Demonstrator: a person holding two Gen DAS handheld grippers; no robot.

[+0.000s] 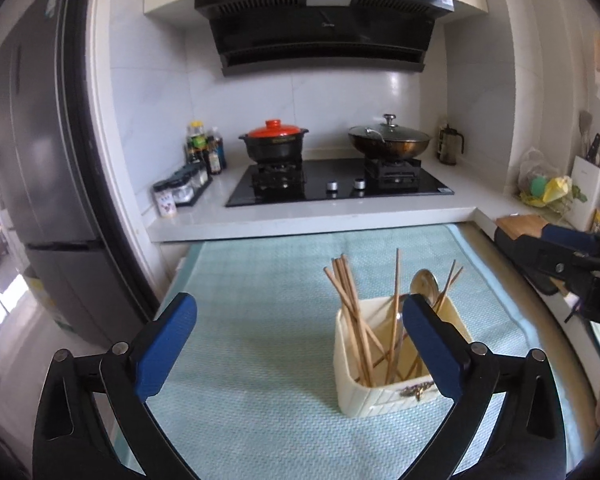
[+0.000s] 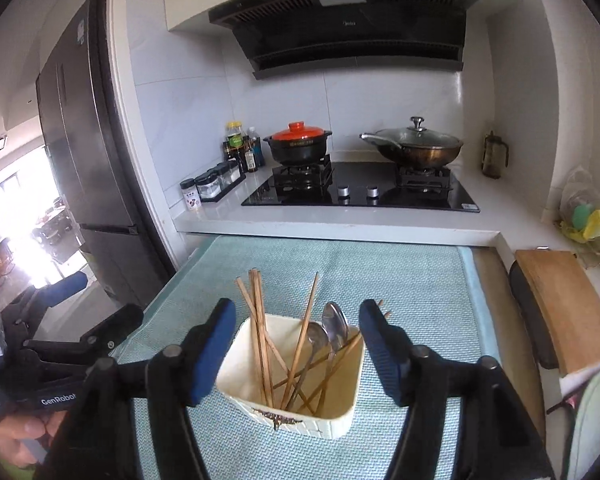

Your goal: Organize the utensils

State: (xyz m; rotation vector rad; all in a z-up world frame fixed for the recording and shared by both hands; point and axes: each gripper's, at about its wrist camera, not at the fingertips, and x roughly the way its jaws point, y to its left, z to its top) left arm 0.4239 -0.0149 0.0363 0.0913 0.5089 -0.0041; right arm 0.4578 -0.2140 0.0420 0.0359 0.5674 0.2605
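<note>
A cream utensil holder (image 2: 332,424) stands on the pale green mat (image 2: 400,272). Several wooden chopsticks (image 2: 260,336) and two metal spoons (image 2: 334,320) lean in it. My right gripper (image 2: 299,354) is open just above and in front of the holder, a blue finger on either side, neither touching it. In the left wrist view the holder (image 1: 380,396) sits at the lower right, partly behind one fingertip, with the chopsticks (image 1: 346,292) and a spoon (image 1: 424,284) sticking out. Over bare mat (image 1: 260,280) left of the holder, my left gripper (image 1: 300,344) is wide open and empty.
Behind the mat a white counter carries a black gas hob (image 1: 340,188) with a red-lidded pot (image 1: 274,142) and a lidded wok (image 1: 390,142). Condiment jars (image 1: 180,190) stand at its left. A wooden cutting board (image 2: 560,308) lies to the right, a dark fridge (image 1: 40,160) at left.
</note>
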